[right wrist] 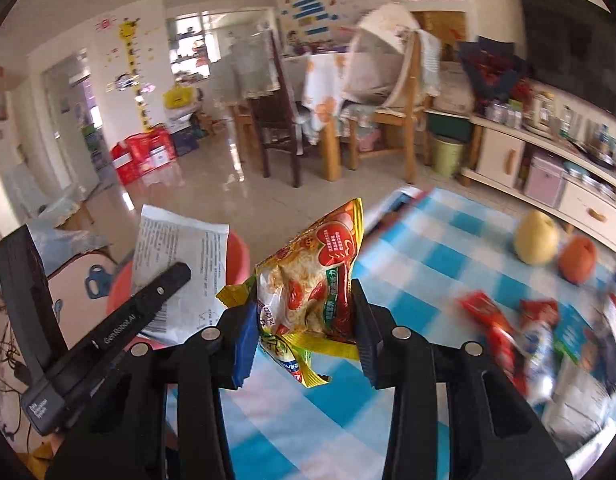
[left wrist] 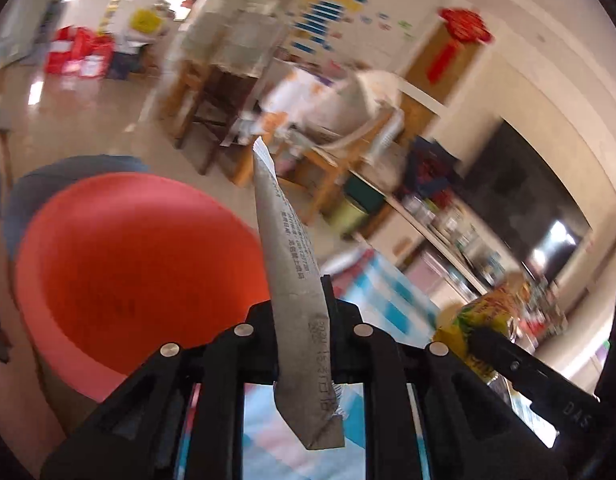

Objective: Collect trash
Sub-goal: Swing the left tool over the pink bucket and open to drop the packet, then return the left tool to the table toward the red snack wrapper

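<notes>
Trash is pinched in both tools above the blue-checked tablecloth point(right wrist: 420, 248). The left gripper point(left wrist: 303, 312) is squeezed tight on a flat white printed sachet point(left wrist: 291, 264) that sticks up past its tips, just beside the red bin point(left wrist: 119, 264). The right gripper point(right wrist: 303, 312) clamps a puffy yellow-and-red snack bag point(right wrist: 312, 280), jaws only narrowly apart around it. More red wrappers point(right wrist: 504, 328) lie on the cloth, smeared by blur, near a pear point(right wrist: 536, 238) and an orange point(right wrist: 578, 258). The bin's far rim is hidden behind the sachet; the room behind is streaked.
</notes>
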`<state>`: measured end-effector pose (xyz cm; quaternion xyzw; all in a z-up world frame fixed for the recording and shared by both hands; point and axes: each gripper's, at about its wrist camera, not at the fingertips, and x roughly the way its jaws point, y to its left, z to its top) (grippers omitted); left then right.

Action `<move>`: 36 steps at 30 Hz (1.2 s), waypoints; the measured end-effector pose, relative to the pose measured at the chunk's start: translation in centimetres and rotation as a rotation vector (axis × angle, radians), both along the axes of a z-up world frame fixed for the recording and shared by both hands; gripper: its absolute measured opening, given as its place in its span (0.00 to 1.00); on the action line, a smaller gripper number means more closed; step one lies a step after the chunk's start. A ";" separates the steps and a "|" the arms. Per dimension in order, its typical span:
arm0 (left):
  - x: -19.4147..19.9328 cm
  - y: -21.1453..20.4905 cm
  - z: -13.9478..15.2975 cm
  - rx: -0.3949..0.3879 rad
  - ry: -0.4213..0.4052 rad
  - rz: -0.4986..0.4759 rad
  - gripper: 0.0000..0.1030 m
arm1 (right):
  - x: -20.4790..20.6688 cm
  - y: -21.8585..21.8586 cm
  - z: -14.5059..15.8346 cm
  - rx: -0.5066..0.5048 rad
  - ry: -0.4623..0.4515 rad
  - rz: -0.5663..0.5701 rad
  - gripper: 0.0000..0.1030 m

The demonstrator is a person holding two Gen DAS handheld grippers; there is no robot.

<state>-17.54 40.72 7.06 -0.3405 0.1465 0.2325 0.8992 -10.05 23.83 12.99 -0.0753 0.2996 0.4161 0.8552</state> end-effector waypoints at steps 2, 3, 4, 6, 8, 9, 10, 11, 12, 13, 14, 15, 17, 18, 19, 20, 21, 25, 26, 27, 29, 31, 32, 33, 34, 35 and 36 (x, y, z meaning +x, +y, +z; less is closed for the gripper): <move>-0.6 1.8 -0.5 -0.048 0.008 0.074 0.17 | 0.0 3.4 -0.1 0.002 0.003 0.050 0.42; -0.8 2.6 -0.8 -0.063 0.017 0.107 0.17 | -0.1 4.9 -0.2 0.001 0.003 0.072 0.42; -0.8 3.1 -1.0 -0.075 0.017 0.121 0.18 | -0.1 6.5 -0.4 0.000 0.008 0.096 0.42; -0.8 3.8 -1.3 -0.098 0.025 0.148 0.20 | 0.0 9.6 -0.8 -0.003 0.029 0.146 0.42; -0.9 4.6 -1.6 -0.121 0.033 0.168 0.21 | -0.1 12.3 -1.4 -0.030 0.041 0.190 0.44; -0.9 5.0 -1.8 -0.135 0.039 0.177 0.20 | -0.2 13.6 -1.8 -0.047 0.048 0.207 0.44; -1.1 5.6 -2.1 -0.144 0.049 0.197 0.21 | -0.1 14.5 -2.2 -0.056 0.061 0.209 0.45; -1.2 6.1 -2.2 -0.144 0.053 0.214 0.21 | 0.1 15.2 -2.5 -0.057 0.082 0.208 0.50; -1.2 6.5 -2.2 -0.141 0.053 0.223 0.21 | 0.4 15.5 -2.7 -0.050 0.103 0.204 0.53; -1.2 6.6 -2.2 -0.134 0.057 0.224 0.22 | 0.6 15.4 -2.9 -0.037 0.118 0.193 0.61; -1.1 6.9 -2.2 -0.121 0.064 0.224 0.25 | 0.7 15.4 -2.9 -0.019 0.129 0.173 0.72; -0.9 6.8 -2.1 -0.108 0.065 0.220 0.26 | 0.7 14.8 -2.9 0.000 0.136 0.152 0.76; -1.1 7.2 -2.1 -0.097 0.059 0.216 0.30 | 0.7 13.6 -2.6 0.035 0.142 0.112 0.80; -1.0 7.0 -2.0 -0.081 0.049 0.206 0.35 | 0.5 12.8 -2.6 0.046 0.139 0.091 0.82; -1.6 6.8 -2.2 -0.063 0.050 0.202 0.41 | 0.3 12.0 -2.4 0.055 0.131 0.066 0.88; -1.5 6.6 -2.1 -0.047 0.053 0.200 0.53 | 0.2 11.0 -2.3 0.065 0.122 0.040 0.88; -1.4 6.2 -1.9 -0.028 0.054 0.198 0.58 | 0.0 9.8 -2.2 0.077 0.117 0.022 0.88; -1.2 4.8 -1.7 0.010 0.012 0.183 0.74 | -0.5 5.4 -1.5 0.078 0.071 -0.049 0.88; -1.1 4.4 -1.7 0.012 -0.001 0.177 0.79 | -0.7 4.0 -1.3 0.080 0.060 -0.065 0.89; -1.0 4.0 -1.6 0.015 -0.007 0.165 0.80 | -0.9 2.5 -1.2 0.085 0.052 -0.082 0.89; -0.8 3.3 -1.6 0.012 -0.004 0.140 0.80 | -1.4 -0.2 -0.9 0.097 0.022 -0.129 0.90; -0.9 2.6 -1.5 0.005 -0.008 0.105 0.82 | -2.0 -3.0 -0.9 0.107 -0.017 -0.180 0.92; -0.9 2.1 -1.4 0.008 -0.010 0.083 0.83 | -2.2 -4.2 -0.8 0.112 -0.035 -0.207 0.92; -0.8 1.6 -1.2 0.018 -0.011 0.056 0.83 | -2.4 -5.5 -0.8 0.120 -0.047 -0.227 0.92; -0.9 1.1 -1.1 0.036 -0.007 0.038 0.83 | -2.7 -6.8 -0.8 0.127 -0.060 -0.248 0.93; -1.0 0.5 -0.9 0.063 -0.002 0.024 0.83 | -3.0 -8.0 -0.7 0.129 -0.077 -0.271 0.94; -1.0 -0.2 -0.8 0.076 0.001 0.013 0.83 | -3.2 -9.3 -0.7 0.132 -0.097 -0.293 0.94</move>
